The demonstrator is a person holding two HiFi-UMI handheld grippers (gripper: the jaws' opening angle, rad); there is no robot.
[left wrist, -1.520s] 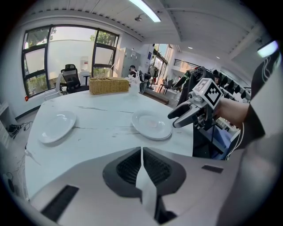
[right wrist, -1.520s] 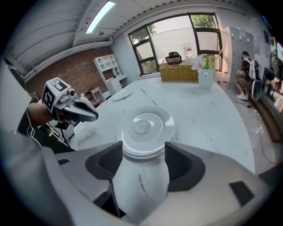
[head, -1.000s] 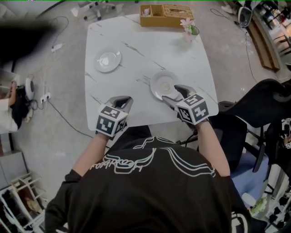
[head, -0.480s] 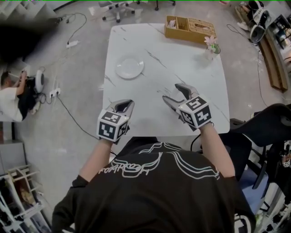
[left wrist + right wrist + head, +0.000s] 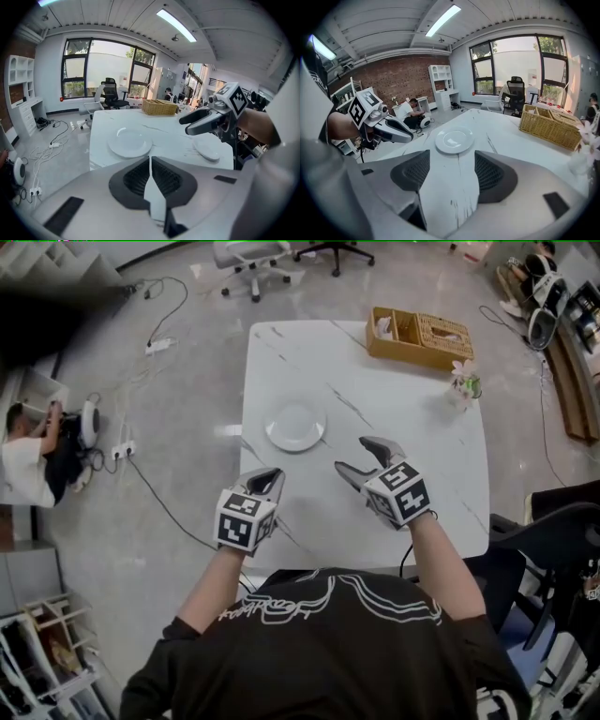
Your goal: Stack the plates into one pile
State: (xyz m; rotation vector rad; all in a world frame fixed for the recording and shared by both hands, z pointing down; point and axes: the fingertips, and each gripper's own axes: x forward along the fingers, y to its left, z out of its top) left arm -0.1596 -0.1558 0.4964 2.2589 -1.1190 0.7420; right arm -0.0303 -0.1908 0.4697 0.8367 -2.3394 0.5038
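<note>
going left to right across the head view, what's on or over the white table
left gripper → plate → right gripper → flower vase. The wicker basket at the far edge spans the columns of the last two, so it has no clear place in the order.

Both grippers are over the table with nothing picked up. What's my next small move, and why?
Probably lower the right gripper onto the rim of the near plate and close. Its jaws stand apart and empty, and the left gripper view shows that plate seemingly right under it. The far plate sits further ahead on the table, and the left gripper is shut.
</note>
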